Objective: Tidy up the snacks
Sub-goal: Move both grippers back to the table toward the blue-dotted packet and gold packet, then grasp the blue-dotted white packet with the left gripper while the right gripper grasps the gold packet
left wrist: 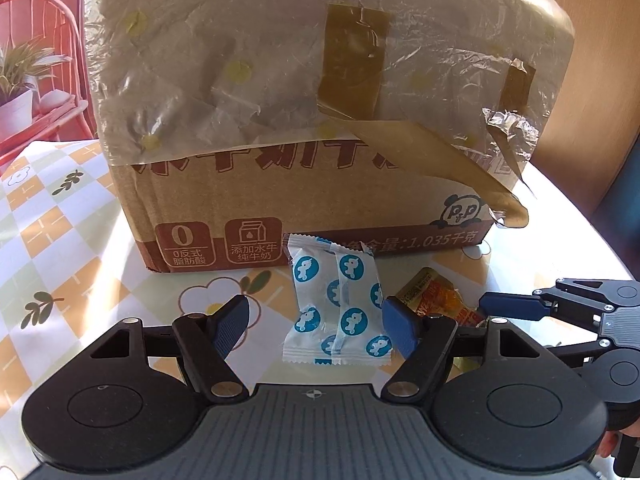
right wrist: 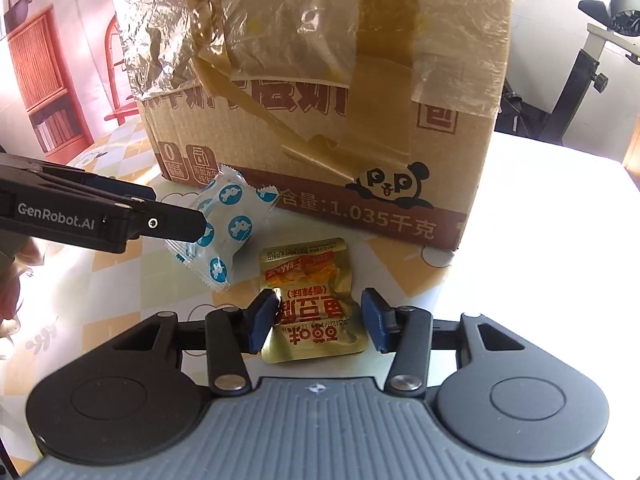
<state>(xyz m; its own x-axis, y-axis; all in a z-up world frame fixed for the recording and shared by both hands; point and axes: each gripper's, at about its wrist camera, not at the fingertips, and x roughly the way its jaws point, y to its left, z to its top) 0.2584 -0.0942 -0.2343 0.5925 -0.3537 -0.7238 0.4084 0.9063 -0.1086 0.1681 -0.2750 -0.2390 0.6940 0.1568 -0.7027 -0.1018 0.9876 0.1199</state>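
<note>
A white packet with blue round logos (left wrist: 340, 304) lies on the table in front of a taped cardboard box (left wrist: 280, 208). My left gripper (left wrist: 316, 320) is open around the packet; its right pad sits at the packet's edge and its left pad stands apart. A gold and red snack packet (right wrist: 312, 292) lies just right of the white packet (right wrist: 228, 224). My right gripper (right wrist: 320, 314) straddles the gold packet's near half, left pad at its edge and right pad a little clear. The left gripper (right wrist: 198, 222) reaches in from the left, and the right gripper (left wrist: 486, 308) from the right.
The box (right wrist: 320, 140) fills the back of both views, with loose tape and plastic film hanging off it. The tablecloth (left wrist: 60, 240) has orange checks and flowers. A red chair (left wrist: 44, 40) and potted plant stand far left; an exercise machine (right wrist: 592, 60) far right.
</note>
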